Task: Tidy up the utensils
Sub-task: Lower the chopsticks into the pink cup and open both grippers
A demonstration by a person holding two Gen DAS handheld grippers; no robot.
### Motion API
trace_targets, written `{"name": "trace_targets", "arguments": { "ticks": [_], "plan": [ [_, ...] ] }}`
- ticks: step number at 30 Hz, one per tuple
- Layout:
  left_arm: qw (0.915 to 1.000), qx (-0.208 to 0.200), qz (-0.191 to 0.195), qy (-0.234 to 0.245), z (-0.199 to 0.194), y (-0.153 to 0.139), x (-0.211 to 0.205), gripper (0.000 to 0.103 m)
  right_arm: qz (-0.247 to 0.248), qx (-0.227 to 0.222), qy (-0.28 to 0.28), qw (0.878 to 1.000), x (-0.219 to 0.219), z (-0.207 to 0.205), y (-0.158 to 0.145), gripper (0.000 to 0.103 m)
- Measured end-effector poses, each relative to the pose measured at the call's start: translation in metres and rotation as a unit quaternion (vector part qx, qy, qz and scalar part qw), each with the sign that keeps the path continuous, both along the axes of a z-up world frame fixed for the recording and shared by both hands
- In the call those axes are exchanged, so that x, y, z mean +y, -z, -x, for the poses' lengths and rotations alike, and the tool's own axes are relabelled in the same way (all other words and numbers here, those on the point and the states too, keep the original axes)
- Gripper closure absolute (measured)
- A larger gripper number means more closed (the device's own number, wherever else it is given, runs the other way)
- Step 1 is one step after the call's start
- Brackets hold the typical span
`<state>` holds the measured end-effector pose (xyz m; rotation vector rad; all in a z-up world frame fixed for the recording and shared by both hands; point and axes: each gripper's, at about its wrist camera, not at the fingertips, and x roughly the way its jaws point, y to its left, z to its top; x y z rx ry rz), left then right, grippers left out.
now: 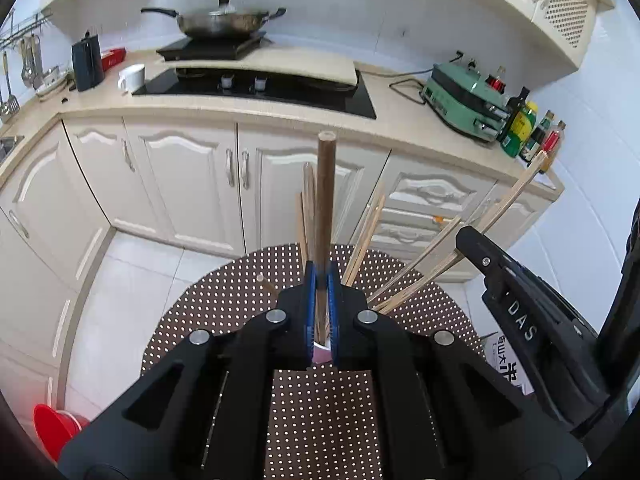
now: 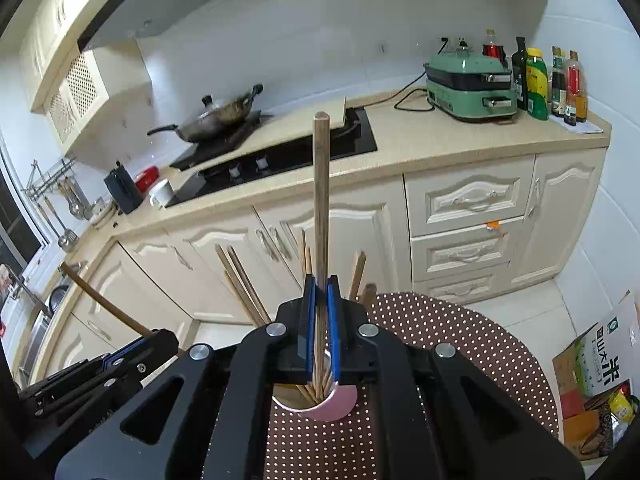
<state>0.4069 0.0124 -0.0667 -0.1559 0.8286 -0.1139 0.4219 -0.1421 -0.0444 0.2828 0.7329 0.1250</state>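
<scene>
Both grippers, left [image 1: 321, 280] and right [image 2: 321, 284], have jaws clamped on an upright chopstick [image 1: 325, 200] directly above the cup [image 2: 336, 404] at lower centre.

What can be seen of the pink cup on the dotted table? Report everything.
The pink cup is a small round container, pale pink outside and tan inside, possibly paper. It stands open end up on the brown dotted tablecloth, mostly hidden behind the right gripper. Light wooden chopsticks fill it and fan out over its rim. The right gripper, shut on a darker chopstick, holds that stick upright with its lower end in the cup's mouth. In the left wrist view only a sliver of pink shows.
</scene>
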Motion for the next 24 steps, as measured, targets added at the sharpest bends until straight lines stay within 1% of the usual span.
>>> {"name": "trace_targets", "arguments": {
  "ticks": [8, 11, 24],
  "plan": [
    [0.9992, 0.039, -0.005, 0.007, -0.014, 0.031, -0.001, 0.097, -0.007, 0.018, -0.017, 1.0, 0.005, -0.003, 0.025, 0.098],
    [0.9988, 0.048, -0.003, 0.01, -0.018, 0.038, -0.001, 0.097, -0.014, 0.026, -0.02, 0.999, 0.006, -0.003, 0.032, 0.098],
    [0.9967, 0.08, -0.004, 0.012, -0.022, 0.063, -0.004, 0.097, -0.008, 0.062, -0.029, 0.998, 0.013, 0.001, 0.06, 0.098]
  ]
}}
